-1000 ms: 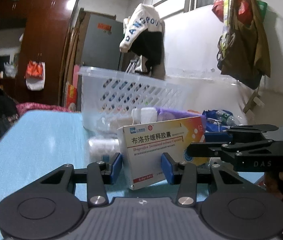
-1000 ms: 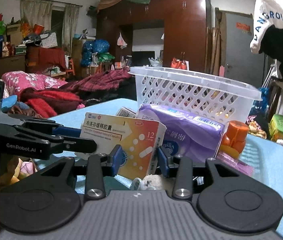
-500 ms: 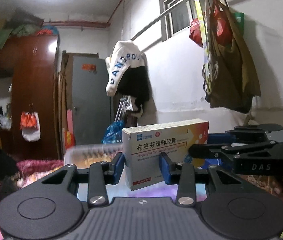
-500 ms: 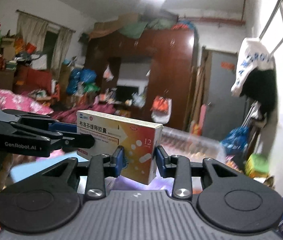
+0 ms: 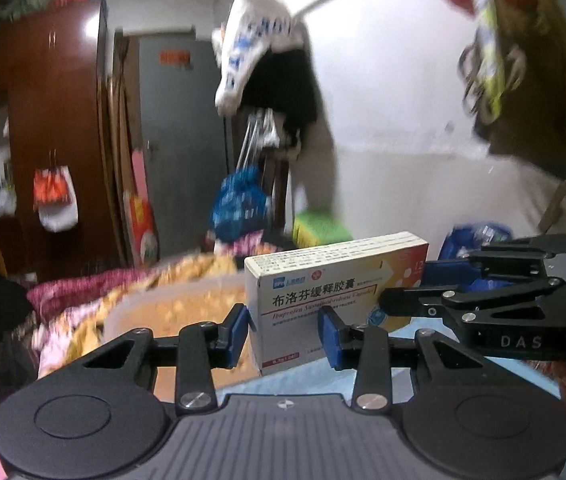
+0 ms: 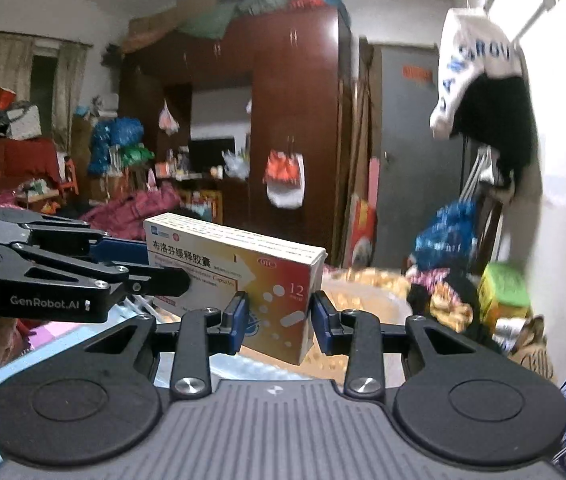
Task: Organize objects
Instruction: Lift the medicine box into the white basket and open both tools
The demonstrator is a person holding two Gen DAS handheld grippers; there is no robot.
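The dark brown wooden wardrobe (image 6: 295, 128) fills the upper middle of my right view, with a white-and-black hooded garment (image 6: 479, 80) hanging at the upper right. Below it, in the lower middle, sits the translucent white plastic basket (image 6: 367, 304); it is too blurred for me to tell its contents, only orange-yellow patches showing through its wall. In my left view the same basket (image 5: 171, 308) lies left of centre, beyond the light blue counter (image 5: 435, 364).

The white, red and orange cardboard medicine box (image 5: 335, 292) stands on edge in the air at the middle of both views, above the basket's near side. My left tongs (image 5: 287, 330) pinch its left end, my right tongs (image 6: 277, 320) pinch its other end (image 6: 275, 280), blue pads (image 6: 239, 318) pressed to its faces.
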